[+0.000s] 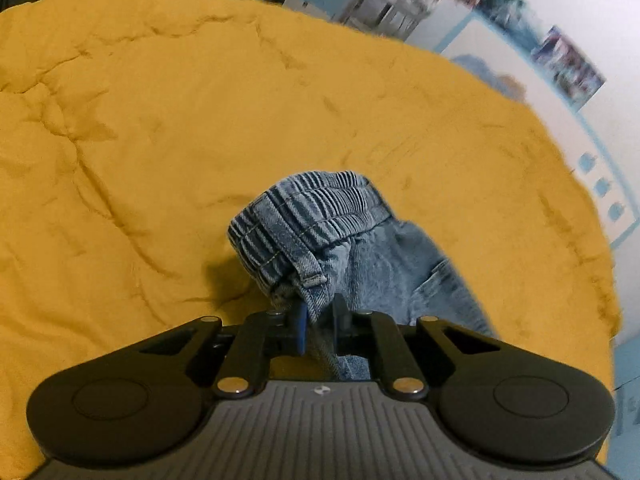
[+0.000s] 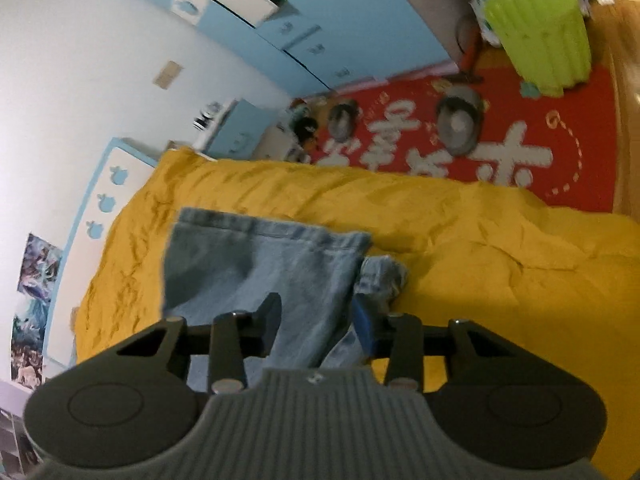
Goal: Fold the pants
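Light blue denim pants lie on a yellow bedcover. Their elastic waistband is bunched and lifted just ahead of my left gripper, which is shut on a fold of denim below the belt loop. In the right wrist view a pant leg stretches away, its hem at the far end, with a crumpled bit of denim beside it. My right gripper straddles the near part of this leg. Its jaws stand apart with denim between them, and the pads do not clearly press it.
The yellow bedcover spreads wide and wrinkled around the pants. Beyond its edge lie a red rug with white characters, a green ribbed stool and two grey round objects. A white wall with posters and blue cabinets border the bed.
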A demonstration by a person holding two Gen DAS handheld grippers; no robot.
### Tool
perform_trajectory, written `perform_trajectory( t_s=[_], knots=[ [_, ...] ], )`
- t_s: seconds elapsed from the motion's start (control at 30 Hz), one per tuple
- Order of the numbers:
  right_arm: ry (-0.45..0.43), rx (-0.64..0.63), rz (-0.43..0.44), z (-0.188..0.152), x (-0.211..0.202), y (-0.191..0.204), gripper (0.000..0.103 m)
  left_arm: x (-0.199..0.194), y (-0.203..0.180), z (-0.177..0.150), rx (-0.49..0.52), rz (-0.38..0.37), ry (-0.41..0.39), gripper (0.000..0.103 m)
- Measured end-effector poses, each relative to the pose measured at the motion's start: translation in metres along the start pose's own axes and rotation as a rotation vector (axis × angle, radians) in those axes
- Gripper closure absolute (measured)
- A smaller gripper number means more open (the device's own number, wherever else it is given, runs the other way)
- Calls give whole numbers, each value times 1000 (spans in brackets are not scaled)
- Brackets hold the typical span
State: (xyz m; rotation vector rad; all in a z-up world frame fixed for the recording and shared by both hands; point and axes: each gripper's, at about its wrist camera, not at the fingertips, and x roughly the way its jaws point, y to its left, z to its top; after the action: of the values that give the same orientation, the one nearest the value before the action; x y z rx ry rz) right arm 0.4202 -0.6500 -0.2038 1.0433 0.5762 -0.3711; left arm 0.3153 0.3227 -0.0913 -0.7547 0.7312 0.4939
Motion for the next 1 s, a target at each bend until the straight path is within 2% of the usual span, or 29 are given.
perform_trajectory(
  t_s=[0.07,0.13,0.17,0.2,0.27,0.4,0.43,0.5,0.53,0.57,0.7,0.83,0.9,0.93,0.97,1.0],
  knots=[
    [10,34,-26,2,14,-6,75,8,4,-6,6,30,11,91],
    [8,110,-8,3,22,-15,82,13,7,-10,1,43,16,91],
    [3,141,7,5,25,-17,100,14,9,-12,-4,46,21,91],
    [-3,159,39,8,25,-17,103,14,10,-12,-3,45,23,91],
    [-27,121,52,13,15,-5,103,11,10,-11,3,45,27,91],
    [-111,-31,172,28,-29,33,103,12,3,-4,14,60,35,91],
    [-128,-80,153,28,-36,39,103,13,3,-4,12,63,39,91],
    [-93,-152,27,27,-28,36,103,15,6,-3,0,62,45,91],
    [-55,-108,-30,26,-19,23,103,15,7,-4,-3,60,45,91],
    [-36,-51,-50,24,-13,9,103,14,7,-5,3,61,45,91],
    [-40,-72,-78,17,-3,-3,103,17,5,-2,9,69,56,91],
    [-14,-25,-67,14,-1,-8,103,22,8,-3,-6,66,71,91],
    [-7,8,-47,14,-7,-11,90,21,10,-3,0,48,72,91],
    [2,25,-35,12,-12,-15,71,21,12,-4,-4,36,73,91],
    [5,46,-15,7,-18,-21,60,21,15,-4,-15,26,74,91],
    [0,73,2,5,-21,-26,61,22,18,-4,-34,14,78,91]
  ],
)
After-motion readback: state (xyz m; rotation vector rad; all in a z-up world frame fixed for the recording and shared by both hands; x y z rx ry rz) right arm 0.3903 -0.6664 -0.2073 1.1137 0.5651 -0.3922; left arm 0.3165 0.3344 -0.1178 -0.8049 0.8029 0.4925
